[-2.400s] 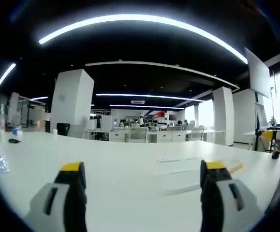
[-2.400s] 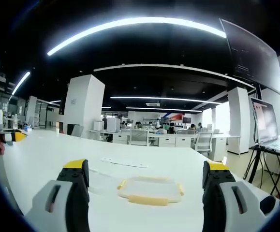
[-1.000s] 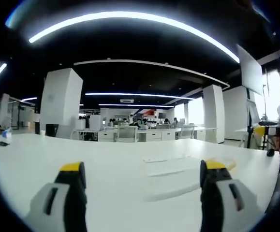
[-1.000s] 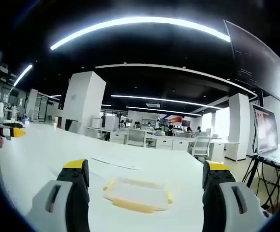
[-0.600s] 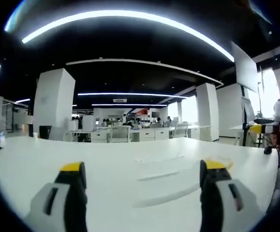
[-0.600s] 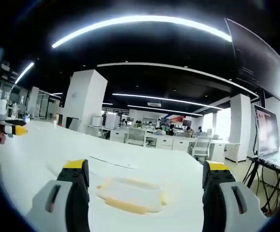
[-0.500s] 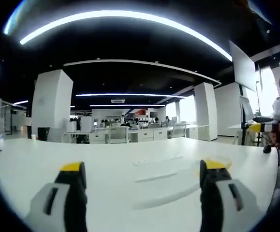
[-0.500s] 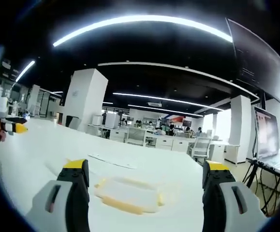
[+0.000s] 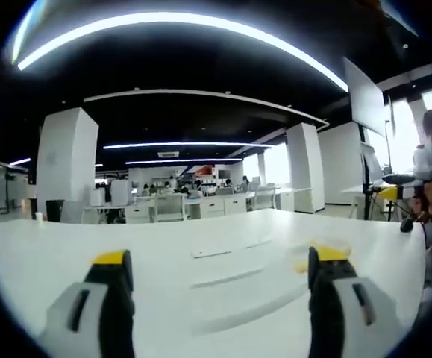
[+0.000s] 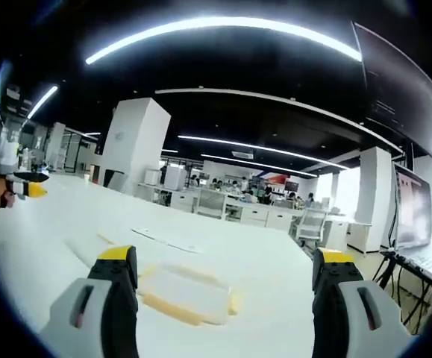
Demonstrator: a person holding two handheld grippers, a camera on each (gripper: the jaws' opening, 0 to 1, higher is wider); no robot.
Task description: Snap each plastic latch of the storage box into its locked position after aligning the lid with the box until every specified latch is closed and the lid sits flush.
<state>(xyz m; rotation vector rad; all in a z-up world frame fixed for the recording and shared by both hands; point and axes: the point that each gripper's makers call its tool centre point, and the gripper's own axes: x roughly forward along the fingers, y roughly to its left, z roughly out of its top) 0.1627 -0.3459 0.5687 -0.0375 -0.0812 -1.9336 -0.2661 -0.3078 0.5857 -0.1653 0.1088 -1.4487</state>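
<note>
One white table [image 10: 275, 268]. One clear lid [image 10: 187, 293] with yellow latches on it. Two white pillars [image 9: 65, 160] [image 9: 305, 168] behind.

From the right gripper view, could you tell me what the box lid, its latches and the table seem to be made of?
The lid looks like clear, glossy plastic: the white table shows through its panel. Its latches look like opaque pale yellow plastic, probably matte. The table appears a smooth white laminate or painted board with a soft sheen; the picture leaves that open.
</note>
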